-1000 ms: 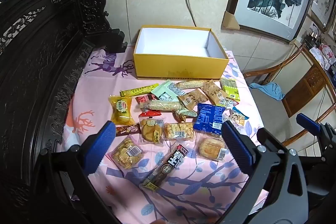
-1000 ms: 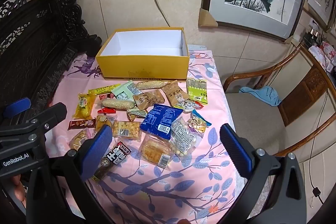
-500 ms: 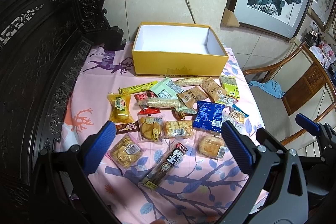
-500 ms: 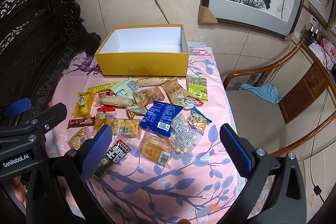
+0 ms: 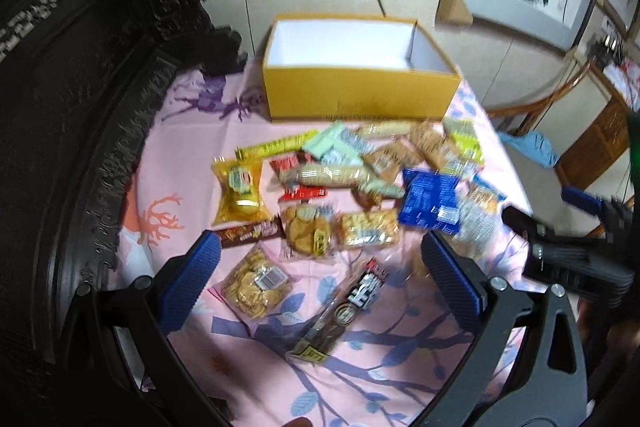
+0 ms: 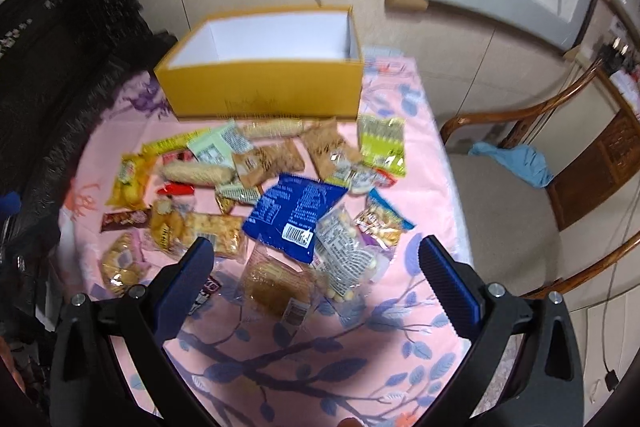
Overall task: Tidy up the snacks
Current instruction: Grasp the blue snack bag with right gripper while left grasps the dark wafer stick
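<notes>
The pink tablecloth (image 5: pixel 188 163) with purple branches covers the table, and on its left side stands dark carved furniture (image 5: pixel 60 87). On the right side is a wooden chair (image 6: pixel 520 211) with a blue cloth (image 6: pixel 516 161) lying on its seat. At the far end of the table stands the yellow box (image 5: pixel 360 95), open on top, white inside, with nothing in it that I can see.

The snacks lie on the tablecloth in a loose group, just near of the box. The blue packet (image 6: pixel 294 213) is the biggest one and lies in the middle-right of the group, partly over a clear bag of pale round pieces (image 6: pixel 346 259). A yellow wrapped cake (image 5: pixel 239 193) is on the left edge of the group. A green packet (image 6: pixel 381 143) lies at the far right, close to the box corner. A long dark bar (image 5: pixel 344 311) lies nearest to me, slanted, between the pads of my left claw.

My left claw (image 5: pixel 318 287) hangs above the near part of the table, spread wide and holding nothing. My right claw (image 6: pixel 316 285) is also spread wide with nothing in it, above a clear-wrapped round pastry (image 6: pixel 272 285). Both views are a little blurred.
</notes>
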A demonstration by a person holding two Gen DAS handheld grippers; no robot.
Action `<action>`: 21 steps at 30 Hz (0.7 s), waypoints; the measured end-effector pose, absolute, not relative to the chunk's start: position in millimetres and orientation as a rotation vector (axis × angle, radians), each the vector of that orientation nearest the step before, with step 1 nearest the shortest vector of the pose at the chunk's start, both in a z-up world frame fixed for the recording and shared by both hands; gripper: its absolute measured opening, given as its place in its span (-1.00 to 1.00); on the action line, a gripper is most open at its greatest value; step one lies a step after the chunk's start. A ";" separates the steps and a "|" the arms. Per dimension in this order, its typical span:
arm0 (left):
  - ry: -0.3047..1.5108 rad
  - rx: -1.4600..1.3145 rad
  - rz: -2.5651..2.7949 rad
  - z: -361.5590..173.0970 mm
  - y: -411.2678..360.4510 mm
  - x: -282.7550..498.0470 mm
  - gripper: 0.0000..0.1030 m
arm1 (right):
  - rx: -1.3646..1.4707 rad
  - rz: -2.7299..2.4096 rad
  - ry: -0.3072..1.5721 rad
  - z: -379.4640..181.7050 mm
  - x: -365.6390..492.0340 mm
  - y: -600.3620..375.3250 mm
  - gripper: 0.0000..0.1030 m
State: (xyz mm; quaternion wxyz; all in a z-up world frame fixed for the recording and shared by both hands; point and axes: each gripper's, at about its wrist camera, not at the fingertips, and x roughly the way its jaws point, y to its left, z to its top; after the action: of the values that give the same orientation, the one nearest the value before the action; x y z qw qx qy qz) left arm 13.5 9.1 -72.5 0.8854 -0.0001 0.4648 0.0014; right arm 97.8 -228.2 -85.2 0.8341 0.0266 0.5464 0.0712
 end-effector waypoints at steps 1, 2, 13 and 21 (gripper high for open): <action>0.970 0.001 0.003 -81.0 10.4 15.4 0.96 | 0.069 0.168 1.180 -96.9 104.4 -224.9 0.97; 0.978 0.009 0.002 -93.8 9.2 17.0 0.96 | 0.079 0.177 1.198 -107.6 110.0 -222.4 0.97; 1.121 0.032 -0.091 -206.0 -14.3 28.8 0.96 | 0.140 0.095 1.371 -206.0 161.2 -193.3 0.97; 1.128 0.020 -0.126 -231.2 -21.0 33.7 0.96 | 0.064 0.005 1.409 -237.0 177.4 -174.1 0.96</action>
State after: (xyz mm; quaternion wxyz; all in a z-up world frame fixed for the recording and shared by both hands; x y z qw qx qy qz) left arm 33.7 -21.0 -231.2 0.8431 0.0095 0.5343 -0.0595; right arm 177.4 -174.1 -237.0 0.7614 0.0293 0.6476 0.0021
